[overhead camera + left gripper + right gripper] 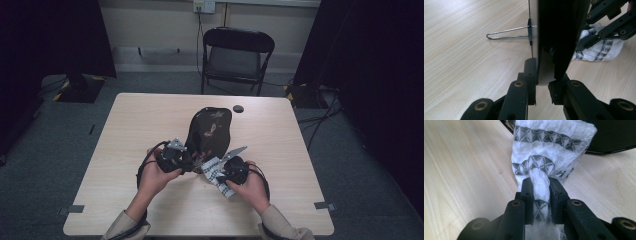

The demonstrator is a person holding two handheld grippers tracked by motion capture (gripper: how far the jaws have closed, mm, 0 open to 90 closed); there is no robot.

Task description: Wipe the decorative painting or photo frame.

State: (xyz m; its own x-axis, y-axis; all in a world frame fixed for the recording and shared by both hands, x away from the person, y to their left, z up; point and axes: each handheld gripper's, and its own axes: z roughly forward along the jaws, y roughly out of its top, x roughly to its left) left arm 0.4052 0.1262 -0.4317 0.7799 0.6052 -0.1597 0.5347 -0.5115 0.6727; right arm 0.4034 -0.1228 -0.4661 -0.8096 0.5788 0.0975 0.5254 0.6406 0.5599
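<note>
Right gripper view: cloth (549,157) pinched between jaws (mirror (614,137) behind).

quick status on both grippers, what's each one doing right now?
Left gripper: closed on the lower edge of the black panel, holding it upright on the table.
Right gripper: closed on the white patterned cloth, right by the panel.

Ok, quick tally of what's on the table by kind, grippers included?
Grippers: 2, left gripper and right gripper
Dark mirror on a wire stand: 1, mirror
Patterned white cloth: 1, cloth
Small black round item near the far edge: 1, round item
Total: 5
</note>
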